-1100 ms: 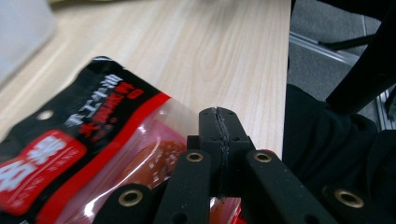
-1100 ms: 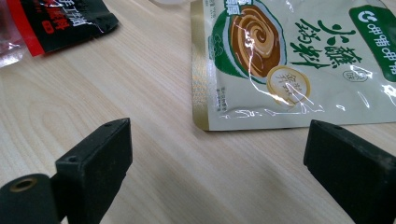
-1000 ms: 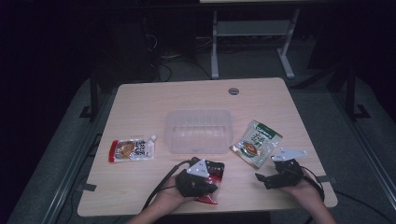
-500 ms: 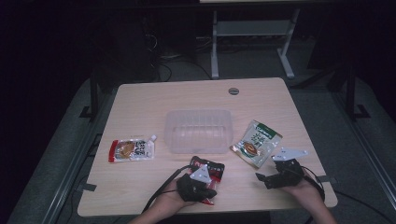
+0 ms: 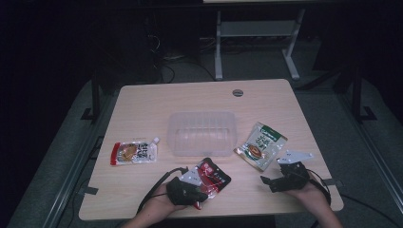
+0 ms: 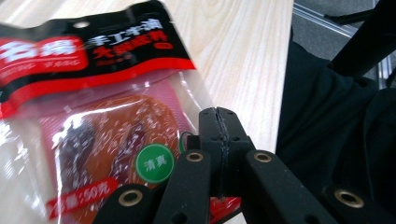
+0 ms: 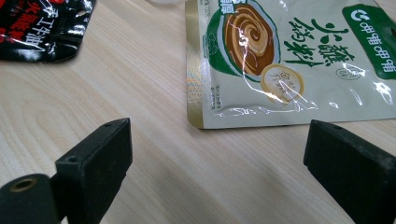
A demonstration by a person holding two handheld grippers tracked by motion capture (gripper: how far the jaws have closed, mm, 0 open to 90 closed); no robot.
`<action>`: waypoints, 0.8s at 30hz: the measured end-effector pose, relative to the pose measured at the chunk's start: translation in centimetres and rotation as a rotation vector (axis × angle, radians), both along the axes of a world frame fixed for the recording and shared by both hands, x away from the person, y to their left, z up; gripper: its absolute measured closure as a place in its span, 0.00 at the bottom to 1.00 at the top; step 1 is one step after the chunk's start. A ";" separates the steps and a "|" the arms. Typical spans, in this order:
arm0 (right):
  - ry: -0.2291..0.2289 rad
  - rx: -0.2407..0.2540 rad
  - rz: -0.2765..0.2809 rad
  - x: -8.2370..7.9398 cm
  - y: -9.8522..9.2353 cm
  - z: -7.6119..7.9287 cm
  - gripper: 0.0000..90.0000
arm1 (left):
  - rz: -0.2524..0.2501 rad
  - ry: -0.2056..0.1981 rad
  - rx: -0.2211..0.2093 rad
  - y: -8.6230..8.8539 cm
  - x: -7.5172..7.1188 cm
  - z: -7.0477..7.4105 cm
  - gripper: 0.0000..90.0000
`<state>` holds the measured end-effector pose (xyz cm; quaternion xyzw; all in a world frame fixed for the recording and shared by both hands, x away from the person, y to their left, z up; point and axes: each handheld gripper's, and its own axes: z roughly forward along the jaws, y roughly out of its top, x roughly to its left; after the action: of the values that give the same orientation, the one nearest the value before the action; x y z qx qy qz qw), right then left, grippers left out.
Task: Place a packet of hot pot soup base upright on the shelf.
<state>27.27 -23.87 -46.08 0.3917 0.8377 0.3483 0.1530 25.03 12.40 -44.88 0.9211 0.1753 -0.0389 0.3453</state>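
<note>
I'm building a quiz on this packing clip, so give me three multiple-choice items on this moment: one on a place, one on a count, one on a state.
1. Where does the clear tub stand?
A. mid-table, between the pouches
B. on the floor
C. in the person's right hand

2. How many snack pouches are in sight?
A. one
B. three
C. five

3. How do the left gripper's fingers stand?
A. wide open above the tub
B. shut on the red-black pouch
C. shut on the green pouch

Answers:
1 A, the high view shows it at the centre of the table.
2 B, a red-white pouch at left, the red-black one near the front and the green one at right.
3 B, the left gripper view shows the fingers meeting on that pouch's edge, while the right gripper is open.
</note>
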 end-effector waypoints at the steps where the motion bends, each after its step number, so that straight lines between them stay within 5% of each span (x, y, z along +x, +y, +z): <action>1: 0.000 0.000 0.000 0.0 0.0 0.0 0.08 | 0.000 0.000 0.000 0.0 0.0 0.0 1.00; 16: -0.008 -0.018 -0.015 -0.1 0.1 0.1 0.08 | 0.069 -0.014 0.028 3.9 1.0 0.2 1.00; 24: 0.006 -0.021 -0.033 -0.3 0.4 0.3 0.08 | 0.056 -0.013 0.004 3.9 0.9 0.5 1.00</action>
<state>26.95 -23.43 -45.79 0.4051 0.8352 0.3357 0.1602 25.95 16.28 -44.40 0.9168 0.1985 -0.0229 0.3458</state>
